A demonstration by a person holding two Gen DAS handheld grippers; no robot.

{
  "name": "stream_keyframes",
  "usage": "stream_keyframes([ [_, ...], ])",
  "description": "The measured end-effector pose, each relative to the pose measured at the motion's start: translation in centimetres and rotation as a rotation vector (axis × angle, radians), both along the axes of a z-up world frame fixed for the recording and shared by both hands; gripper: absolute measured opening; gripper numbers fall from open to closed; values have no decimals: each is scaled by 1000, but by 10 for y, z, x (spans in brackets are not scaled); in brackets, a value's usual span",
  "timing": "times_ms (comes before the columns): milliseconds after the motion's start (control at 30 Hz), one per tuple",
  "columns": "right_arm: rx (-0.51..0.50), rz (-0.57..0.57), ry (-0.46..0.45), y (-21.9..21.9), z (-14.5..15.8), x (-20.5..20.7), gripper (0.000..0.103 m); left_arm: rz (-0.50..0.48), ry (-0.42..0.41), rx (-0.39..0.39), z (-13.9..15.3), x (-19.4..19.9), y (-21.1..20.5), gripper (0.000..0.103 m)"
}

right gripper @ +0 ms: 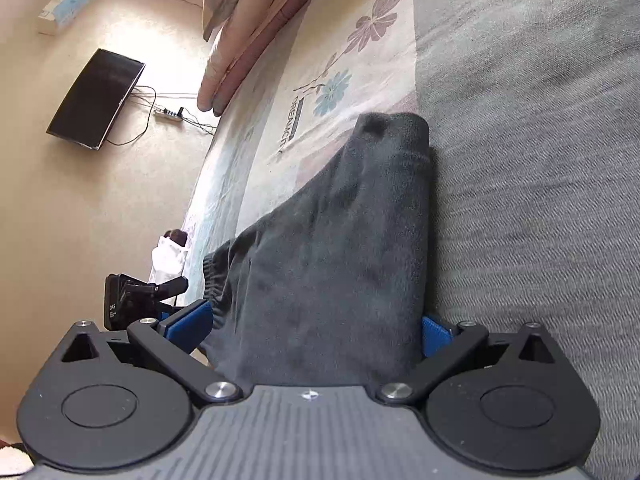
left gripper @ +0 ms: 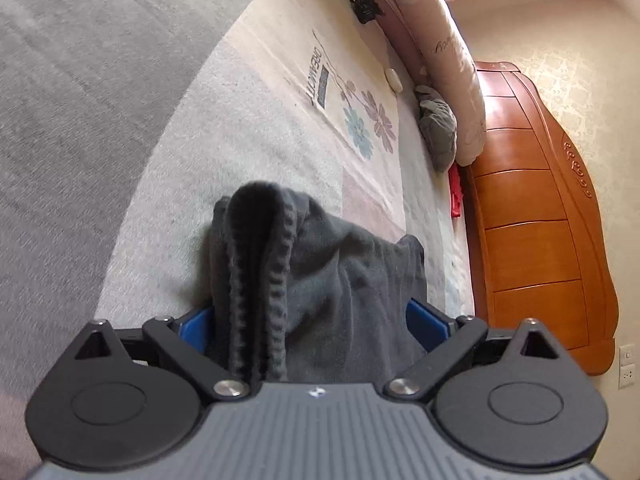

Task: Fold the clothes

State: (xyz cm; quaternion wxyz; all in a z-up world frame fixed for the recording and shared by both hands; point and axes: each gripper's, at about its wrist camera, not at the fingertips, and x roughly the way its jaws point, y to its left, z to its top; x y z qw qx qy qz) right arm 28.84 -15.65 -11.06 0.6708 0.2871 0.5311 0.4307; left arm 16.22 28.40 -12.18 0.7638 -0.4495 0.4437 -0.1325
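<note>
A dark grey garment (left gripper: pixel 352 264) with a ribbed elastic waistband (left gripper: pixel 260 264) is bunched between the fingers of my left gripper (left gripper: pixel 312 292). Its blue pads (left gripper: pixel 196 328) stand wide apart at their bases, and cloth hides the fingertips. In the right wrist view the same garment (right gripper: pixel 340 232) fills the gap of my right gripper (right gripper: pixel 316 288), whose blue pads (right gripper: pixel 190 322) are also spread wide. The waistband (right gripper: pixel 214 280) runs toward the left gripper (right gripper: pixel 136 300), seen at the left edge. The garment's far end rests over the bed.
The bed has a pale floral sheet (left gripper: pixel 304 92) and a grey blanket (left gripper: pixel 80 100). A rolled pink quilt (left gripper: pixel 448 52), a crumpled grey cloth (left gripper: pixel 438 124) and a wooden headboard (left gripper: pixel 536 208) lie beyond. A dark screen (right gripper: pixel 96 98) and power strip (right gripper: pixel 170 114) are at the right view's left.
</note>
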Motion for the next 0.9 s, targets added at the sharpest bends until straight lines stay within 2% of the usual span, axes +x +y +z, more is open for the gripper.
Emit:
stream_keyframes([
  [133, 6, -3, -13, 10, -2, 11, 103, -8, -2, -23, -3, 13, -2, 101],
  [300, 4, 35, 2, 6, -2, 6, 103, -74, 19, -45, -2, -12, -8, 101],
  [367, 10, 60, 0, 2, -2, 0, 103, -96, 26, -70, -5, -18, -7, 101],
  [500, 28, 49, 19, 5, -4, 12, 103, -93, 22, -126, -13, -7, 2, 101],
  [600, 39, 29, 39, 14, -5, 23, 103, -110, -2, -85, -10, 10, -4, 102],
  [700, 54, 24, 40, 15, -7, 24, 103, -109, -10, -54, -6, 9, -10, 101],
  [900, 97, 73, 10, 5, -9, 16, 103, -116, 11, -120, -11, -13, -6, 102],
])
